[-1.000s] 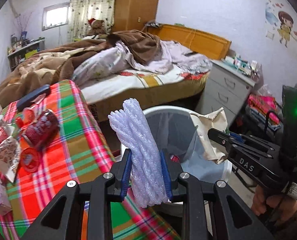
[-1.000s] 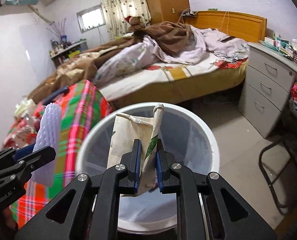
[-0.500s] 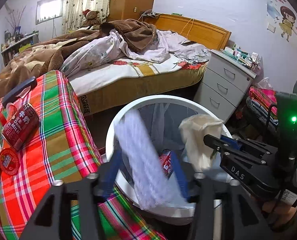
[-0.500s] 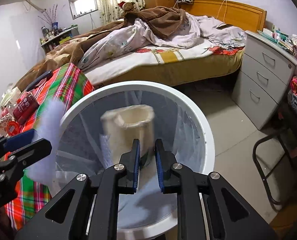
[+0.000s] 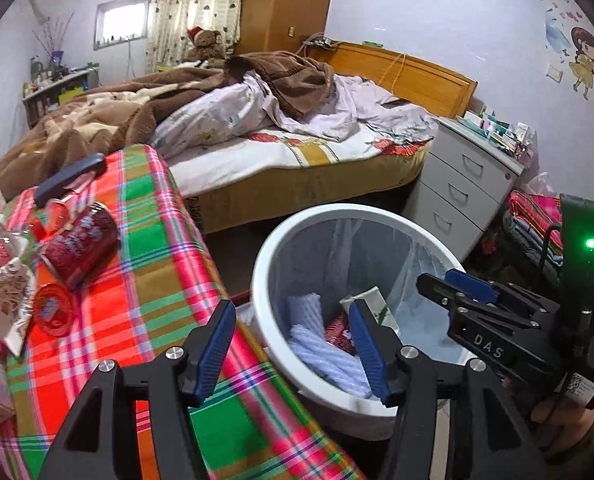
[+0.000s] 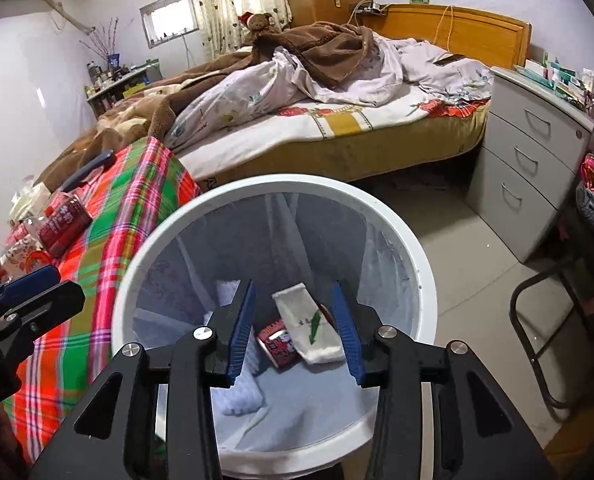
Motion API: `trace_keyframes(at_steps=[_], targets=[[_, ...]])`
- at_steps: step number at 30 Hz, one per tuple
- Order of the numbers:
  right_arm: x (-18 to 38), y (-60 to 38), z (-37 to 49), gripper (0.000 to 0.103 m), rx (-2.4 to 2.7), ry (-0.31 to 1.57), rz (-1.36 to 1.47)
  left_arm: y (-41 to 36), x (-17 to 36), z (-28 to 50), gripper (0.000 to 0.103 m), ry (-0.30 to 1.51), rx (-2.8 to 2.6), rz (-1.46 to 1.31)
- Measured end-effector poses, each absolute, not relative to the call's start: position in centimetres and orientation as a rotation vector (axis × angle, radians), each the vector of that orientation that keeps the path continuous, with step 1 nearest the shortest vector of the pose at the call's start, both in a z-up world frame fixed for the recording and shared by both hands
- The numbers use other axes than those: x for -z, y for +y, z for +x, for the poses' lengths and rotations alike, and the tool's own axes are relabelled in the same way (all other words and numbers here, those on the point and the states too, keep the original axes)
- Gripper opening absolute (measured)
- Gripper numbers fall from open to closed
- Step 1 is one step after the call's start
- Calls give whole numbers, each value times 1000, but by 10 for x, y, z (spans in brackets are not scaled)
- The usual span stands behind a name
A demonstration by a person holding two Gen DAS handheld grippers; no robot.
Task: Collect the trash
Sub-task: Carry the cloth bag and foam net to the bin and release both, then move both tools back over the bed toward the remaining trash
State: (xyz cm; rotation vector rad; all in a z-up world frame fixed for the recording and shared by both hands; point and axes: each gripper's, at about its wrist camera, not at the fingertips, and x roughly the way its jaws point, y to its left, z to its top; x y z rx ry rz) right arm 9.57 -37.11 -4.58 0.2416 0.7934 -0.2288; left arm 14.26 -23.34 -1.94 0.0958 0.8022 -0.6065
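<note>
A white trash bin (image 5: 281,236) (image 6: 417,248) with a clear liner stands on the floor beside the table. Inside lie a white foam net (image 5: 329,360) (image 6: 241,392), a paper carton with a green leaf (image 6: 313,328) (image 5: 373,304) and a red wrapper (image 6: 279,344). My left gripper (image 5: 293,344) is open and empty over the bin's near rim. My right gripper (image 6: 293,328) is open and empty above the bin; it also shows in the left wrist view (image 5: 457,284). More trash lies on the plaid table: a red can (image 5: 81,248) (image 6: 63,220), a red lid (image 5: 53,308) and snack wrappers (image 5: 5,300).
The plaid tablecloth (image 5: 157,280) drops off at the bin. A bed (image 5: 289,148) fills the back, a grey drawer unit (image 6: 529,172) stands right, a black chair frame (image 6: 537,320) at far right. A dark remote-like object (image 5: 71,178) lies on the table's far edge.
Both grippers have opened. The foam net dropped from my left gripper and the paper carton from my right; both now lie in the bin.
</note>
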Motion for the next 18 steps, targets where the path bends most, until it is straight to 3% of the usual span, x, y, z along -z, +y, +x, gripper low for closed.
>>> trace_keyframes(at_steps=[6, 13, 18], targets=[[37, -358, 96, 42, 208, 764, 230, -212, 8, 136, 59, 773, 578, 79], [26, -337, 95, 50, 168, 729, 216, -176, -2, 127, 59, 744, 522, 45], [20, -316, 98, 55, 122, 698, 214, -143, -5, 123, 65, 720, 439, 25]])
